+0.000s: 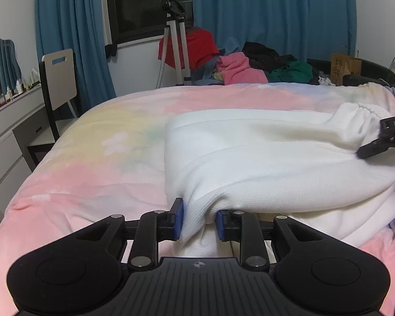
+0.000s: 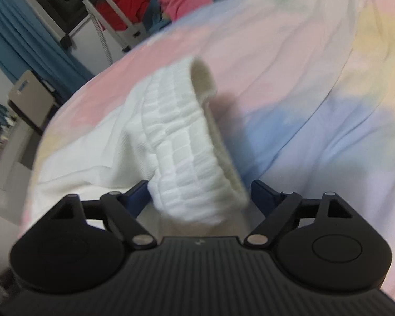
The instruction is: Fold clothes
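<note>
Hidden: your left claw [image 1: 196,221] covers the bunched corner of the white garment [image 1: 263,155] it grips, so you cannot see how the cloth lies below the pads.
Cut off: your right claw [image 1: 381,139] enters the left wrist view only at the right edge, and the garment's far right side runs out of frame with it.
Blurred: the right wrist view is smeared, so the room behind the bed [image 2: 316,79] is hard to read there.
Left claw: pressed on the garment, blue pads [image 1: 178,220] squeezing a bundle of fabric between them.
Right claw: its own view [image 2: 200,192] shows the jaws spread wide, with the ribbed elastic waistband [image 2: 181,137] lying between them; you cannot tell whether either pad touches it.
Garment: on the pastel bedspread [image 1: 92,144], partly lifted and doubled over, spanning from your left claw towards your right.
Paper bag: a brown one [image 1: 345,66] stands at the far right; its contents are not visible.
Clothes pile: red, pink, black and green items [image 1: 239,68] heaped beyond the bed beside a tripod [image 1: 175,36].
Tabletop: small bottles [image 1: 15,87] stand at the far left, too small to identify.
</note>
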The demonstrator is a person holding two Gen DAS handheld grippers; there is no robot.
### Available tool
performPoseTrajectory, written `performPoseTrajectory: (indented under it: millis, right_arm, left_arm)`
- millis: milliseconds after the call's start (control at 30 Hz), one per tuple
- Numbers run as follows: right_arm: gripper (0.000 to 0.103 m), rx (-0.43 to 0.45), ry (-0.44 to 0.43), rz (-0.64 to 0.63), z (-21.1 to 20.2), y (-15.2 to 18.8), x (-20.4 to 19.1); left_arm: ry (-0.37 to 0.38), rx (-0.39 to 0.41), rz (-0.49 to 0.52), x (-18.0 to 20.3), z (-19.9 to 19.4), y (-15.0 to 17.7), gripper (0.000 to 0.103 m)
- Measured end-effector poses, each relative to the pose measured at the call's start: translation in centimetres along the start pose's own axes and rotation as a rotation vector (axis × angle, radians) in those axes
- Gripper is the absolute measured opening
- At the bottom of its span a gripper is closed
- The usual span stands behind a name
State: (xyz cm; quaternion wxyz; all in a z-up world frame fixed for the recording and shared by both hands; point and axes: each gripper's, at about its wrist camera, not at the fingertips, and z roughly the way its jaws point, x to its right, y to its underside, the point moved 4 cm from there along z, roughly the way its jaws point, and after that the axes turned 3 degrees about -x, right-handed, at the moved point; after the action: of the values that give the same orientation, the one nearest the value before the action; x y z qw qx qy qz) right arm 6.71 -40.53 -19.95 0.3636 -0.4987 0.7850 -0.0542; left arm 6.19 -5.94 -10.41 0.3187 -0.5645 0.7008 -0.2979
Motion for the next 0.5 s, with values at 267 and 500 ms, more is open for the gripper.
performPoseTrajectory:
  millis: [267, 500]
  right_arm:
    - [0.072, -0.026, -0.055, -0.007, 0.7, 0.5, -0.7]
    - [0.047, 0.038, -0.04, -0.029, -1.1, 0.5, -1.5]
  left_arm:
    - [0.226, -0.074, -0.076, -1.4, -1.3, -1.2, 0.092]
    - [0.432, -0.117, -0.465, -7.1, 1.8, -2.4, 0.101]
